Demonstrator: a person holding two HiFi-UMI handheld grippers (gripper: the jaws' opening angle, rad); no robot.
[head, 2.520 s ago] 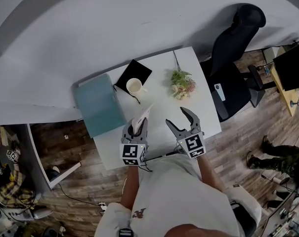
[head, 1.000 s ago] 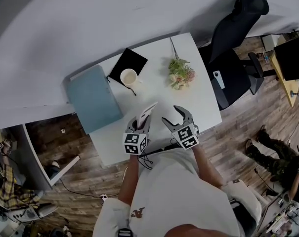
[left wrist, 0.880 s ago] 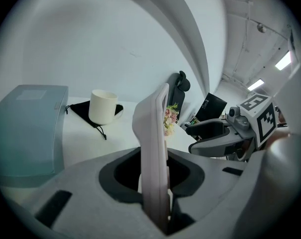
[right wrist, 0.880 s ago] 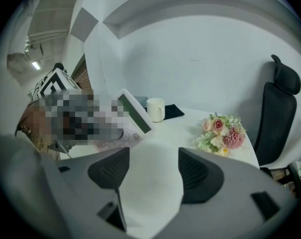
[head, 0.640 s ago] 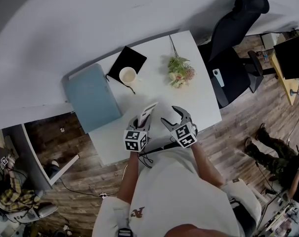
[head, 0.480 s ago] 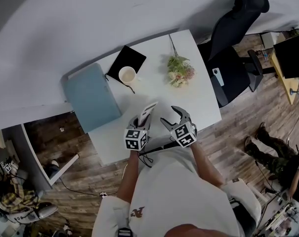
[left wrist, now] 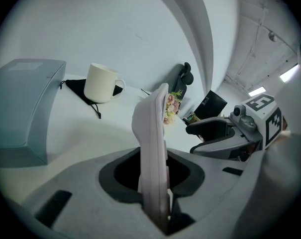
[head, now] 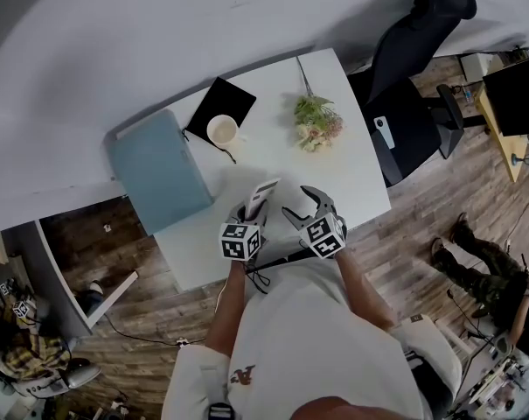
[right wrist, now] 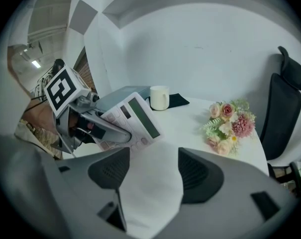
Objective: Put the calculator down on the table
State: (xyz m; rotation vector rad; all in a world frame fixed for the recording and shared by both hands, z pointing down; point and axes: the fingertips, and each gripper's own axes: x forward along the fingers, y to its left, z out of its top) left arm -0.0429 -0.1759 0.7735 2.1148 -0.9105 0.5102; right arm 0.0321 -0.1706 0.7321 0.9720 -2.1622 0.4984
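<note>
A white calculator with a dark display stands tilted up above the near part of the white table. My left gripper is shut on its lower end. In the left gripper view the calculator shows edge-on, squeezed between the jaws. The right gripper view shows its key face held in the left gripper. My right gripper hangs beside it to the right, open, with nothing between its fingers; bare tabletop shows through the gap.
A white mug sits on a black cloth at the table's far side. A blue-grey case lies on the left end, a flower bunch towards the right. A black office chair stands past the right edge.
Both grippers have sunk a little towards the tabletop. The calculator stays clamped in the left one; the right one stays open.
</note>
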